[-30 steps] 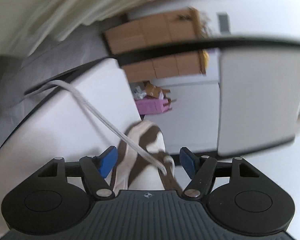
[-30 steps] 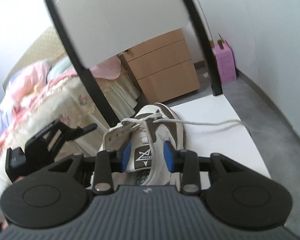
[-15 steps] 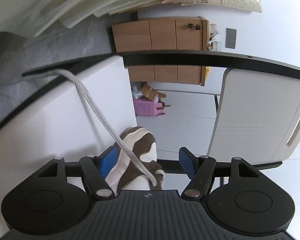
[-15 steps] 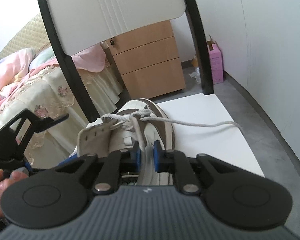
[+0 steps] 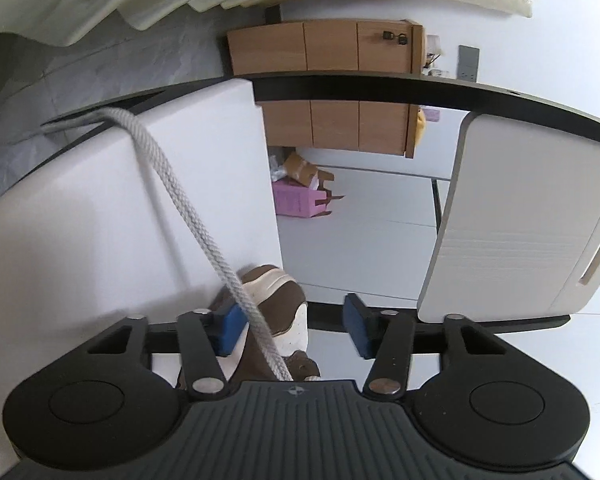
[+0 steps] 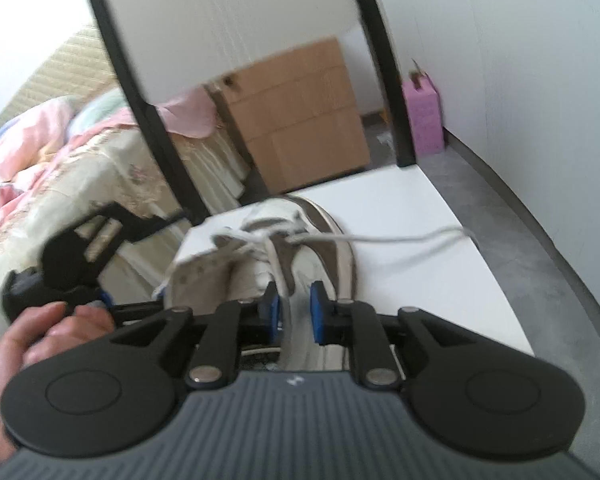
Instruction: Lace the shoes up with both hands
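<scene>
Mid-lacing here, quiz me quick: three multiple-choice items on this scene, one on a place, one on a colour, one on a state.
1. Where is the pink box? A on the floor by the wall; B on the bed; C on the cabinet.
2. The shoe's colours? A black and red; B white and brown; C all blue.
3. The lace is: A tied in a bow; B missing; C loose, one end trailing across the table.
Answers: 1 A, it stands on grey floor against the wall; 2 B, white upper with brown panels; 3 C, the end runs to the table's edge.
</scene>
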The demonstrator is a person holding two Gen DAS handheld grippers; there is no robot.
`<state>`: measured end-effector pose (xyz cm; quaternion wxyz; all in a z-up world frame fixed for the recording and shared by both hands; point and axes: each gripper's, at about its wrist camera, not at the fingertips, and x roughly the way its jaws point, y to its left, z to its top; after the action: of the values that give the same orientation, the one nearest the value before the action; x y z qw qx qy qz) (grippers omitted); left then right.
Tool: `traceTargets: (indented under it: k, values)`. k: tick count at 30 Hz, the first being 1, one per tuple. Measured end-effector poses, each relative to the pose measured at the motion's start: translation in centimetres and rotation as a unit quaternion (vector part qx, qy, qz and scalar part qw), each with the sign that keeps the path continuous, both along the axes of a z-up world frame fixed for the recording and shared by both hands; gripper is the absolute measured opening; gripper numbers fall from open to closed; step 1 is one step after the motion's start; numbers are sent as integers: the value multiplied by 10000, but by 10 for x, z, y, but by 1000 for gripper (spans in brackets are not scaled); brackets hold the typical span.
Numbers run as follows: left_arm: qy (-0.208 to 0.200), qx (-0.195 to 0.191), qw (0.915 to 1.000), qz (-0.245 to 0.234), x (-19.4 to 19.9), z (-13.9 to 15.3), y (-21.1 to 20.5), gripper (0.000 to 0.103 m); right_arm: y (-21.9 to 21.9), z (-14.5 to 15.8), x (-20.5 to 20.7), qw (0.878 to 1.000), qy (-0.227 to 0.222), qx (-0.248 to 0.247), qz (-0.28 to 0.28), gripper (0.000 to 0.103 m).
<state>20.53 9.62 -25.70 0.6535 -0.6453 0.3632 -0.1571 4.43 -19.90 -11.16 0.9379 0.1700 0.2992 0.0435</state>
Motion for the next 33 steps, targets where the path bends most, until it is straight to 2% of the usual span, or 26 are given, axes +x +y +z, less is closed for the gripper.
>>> traceTargets:
  k: [3, 5, 9, 11, 15, 19, 22, 24, 29, 32, 33]
  values:
    - [-133, 95, 9999, 27, 0, 3, 0, 4, 2, 20, -9, 9993, -313, -117, 187, 23]
    - [-340, 287, 9990, -22, 1, 12, -1, 4, 7, 31, -10, 9980, -392, -335, 379, 27]
    - [-636, 73, 9979, -137, 2, 24, 0, 4, 34, 49, 2, 9879, -454, -1037, 1064, 30]
    - [-755, -65, 9969, -196, 2, 29, 2, 4, 50, 55, 16, 9796, -387, -1372, 1413, 32]
    - [-977, 23, 9949, -247, 4, 39, 3, 4, 84, 60, 45, 9581, -202, -2058, 1981, 32]
    - [-1128, -349, 9928, -181, 3, 41, 3, 4, 112, 54, 73, 9386, -51, -2599, 2268, 32]
    - [-1255, -158, 9917, -233, 4, 50, 3, 4, 126, 46, 89, 9275, 74, -2930, 2322, 32]
    - [-1322, -27, 9908, -282, 3, 57, 3, 4, 129, 44, 96, 9281, 110, -2926, 2301, 31]
    - [-1513, -69, 9878, -349, -2, 70, 3, 4, 129, 49, 102, 9432, -130, -2691, 1946, 30]
    - [-1586, -118, 9867, -334, -4, 76, 4, 4, 132, 51, 98, 9439, -270, -2750, 1805, 4]
    - [-1595, -153, 9866, -300, -4, 78, 5, 4, 133, 53, 97, 9455, -273, -2724, 1765, 3]
